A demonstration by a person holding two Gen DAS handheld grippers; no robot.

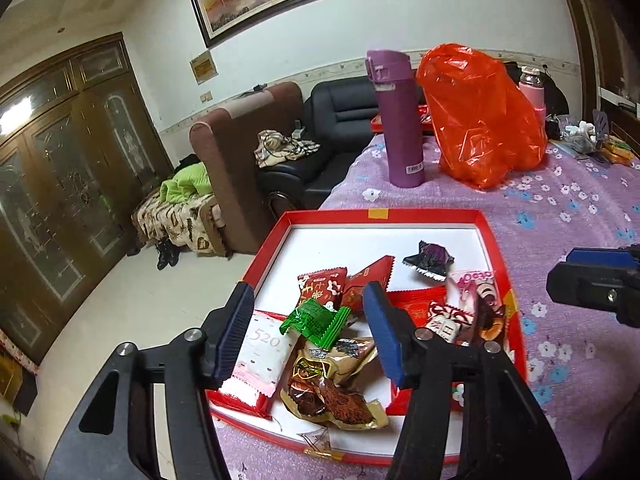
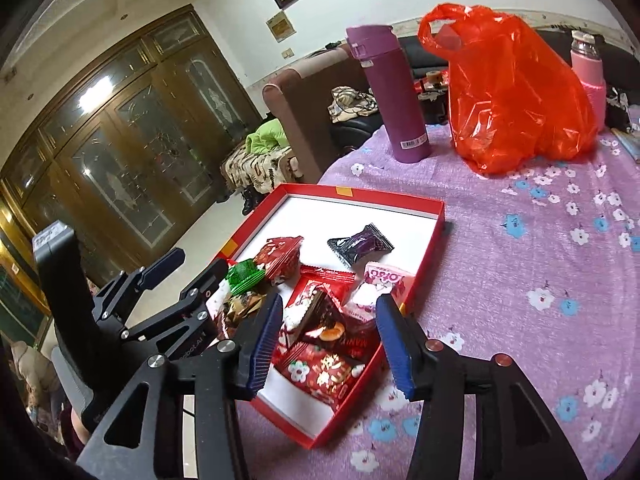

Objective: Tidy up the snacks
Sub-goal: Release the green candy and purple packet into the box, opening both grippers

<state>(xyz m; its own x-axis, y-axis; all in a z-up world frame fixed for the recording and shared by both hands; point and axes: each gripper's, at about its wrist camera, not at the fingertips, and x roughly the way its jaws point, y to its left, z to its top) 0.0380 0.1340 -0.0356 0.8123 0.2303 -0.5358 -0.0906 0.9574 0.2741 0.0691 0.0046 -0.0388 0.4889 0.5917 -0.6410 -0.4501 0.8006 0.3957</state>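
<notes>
A red shallow box point(image 1: 424, 213) point(image 2: 436, 224) with a white floor lies on the purple flowered tablecloth and holds several wrapped snacks. Among them are a green packet point(image 1: 316, 320) point(image 2: 242, 276), a dark purple packet point(image 1: 428, 260) point(image 2: 360, 245), a pink packet point(image 1: 476, 284) point(image 2: 386, 280) and a brown packet point(image 1: 332, 392). My left gripper point(image 1: 308, 328) point(image 2: 182, 268) is open and empty, hovering over the green packet at the box's left side. My right gripper point(image 2: 326, 340) is open and empty over the red packets point(image 2: 320, 372) at the box's near corner; its tip shows in the left wrist view point(image 1: 592, 280).
A purple flask point(image 1: 398, 120) point(image 2: 388, 96), an orange plastic bag point(image 1: 484, 116) point(image 2: 516, 92) and a pink bottle point(image 1: 532, 88) point(image 2: 588, 68) stand at the table's far side. Small clutter point(image 1: 588, 136) lies far right. Sofas point(image 1: 280, 140) and a wooden cabinet point(image 1: 60, 152) stand beyond the table's left edge.
</notes>
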